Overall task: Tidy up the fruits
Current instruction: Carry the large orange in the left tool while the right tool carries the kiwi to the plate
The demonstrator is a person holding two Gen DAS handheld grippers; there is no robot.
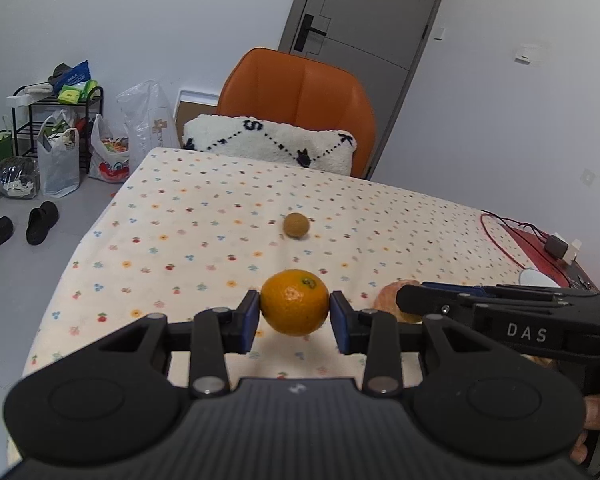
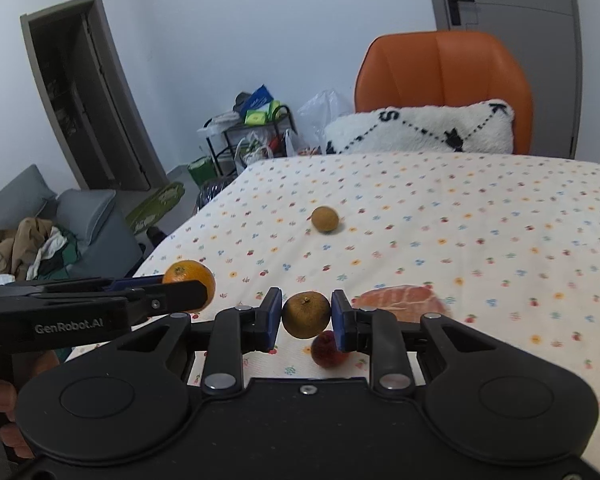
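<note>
- Left hand-held gripper (image 1: 294, 314): blue pads clamped on both sides of a round, glossy orange mandarin (image 1: 295, 302), held clear above the worktop (image 1: 220, 216), which wears a cream cloth w/ a small fruit-and-flower print.
- Right hand-held gripper (image 2: 306, 316): pads pinching a small round brown rough-skinned fruit w/ a stem nub, longan-like (image 2: 306, 314). It looks lifted off the cloth, but I can't tell for sure.
- Just below and behind that held fruit: a small dark red round fruit (image 2: 327, 349) on the cloth, partly hidden by the right pad.
- Just right of the right hand-held gripper: a pale pink-orange streaked slab w/ white bands (image 2: 400, 300), lying flat. Can't tell what it is.
- Further out, mid-worktop: a second small round brown fruit (image 2: 325, 219), alone, well apart from the rest.
- No bowl, tray or basket in either view, so the drop spot is unknown.
- Risks, judged:
  - The two hand-held grippers sit side by side, close. A sideways swing could knock them together and jar a fruit loose.
  - Both fruits are round and gripped at only two spots, so a tilt or a jolt could roll one out. The mandarin's skin is smooth and looks slippy.
  - A dropped round fruit could roll off the worktop edge, near on the left.
</note>
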